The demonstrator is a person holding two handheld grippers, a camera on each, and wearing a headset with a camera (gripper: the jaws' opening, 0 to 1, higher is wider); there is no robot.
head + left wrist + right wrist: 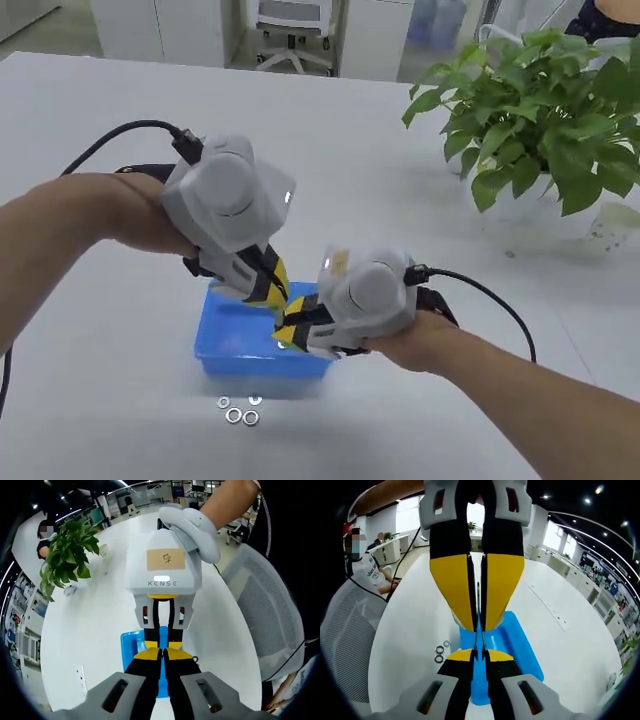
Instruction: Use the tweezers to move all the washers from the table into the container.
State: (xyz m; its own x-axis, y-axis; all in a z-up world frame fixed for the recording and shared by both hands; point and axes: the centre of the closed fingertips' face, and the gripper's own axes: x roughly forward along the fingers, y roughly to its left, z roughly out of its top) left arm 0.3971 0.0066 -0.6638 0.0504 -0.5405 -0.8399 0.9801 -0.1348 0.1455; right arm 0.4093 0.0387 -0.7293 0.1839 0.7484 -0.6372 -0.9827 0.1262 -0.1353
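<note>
On the white tabletop (400, 180) a blue container (225, 345) is set, its inside largely hidden. Above it the left tool (272, 291) and right tool (290, 335) are held tip to tip, both narrowed on thin tweezers (478, 615). Washers (240, 410) are seen just beside it.

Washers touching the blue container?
Apart. Head view: the washers lie on the table with a bare strip between them and the blue container.

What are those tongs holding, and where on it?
Probably the tweezers: a thin strip pinched between the yellow tips of the left tongs and the right tongs. Which end each grips cannot be told.
</note>
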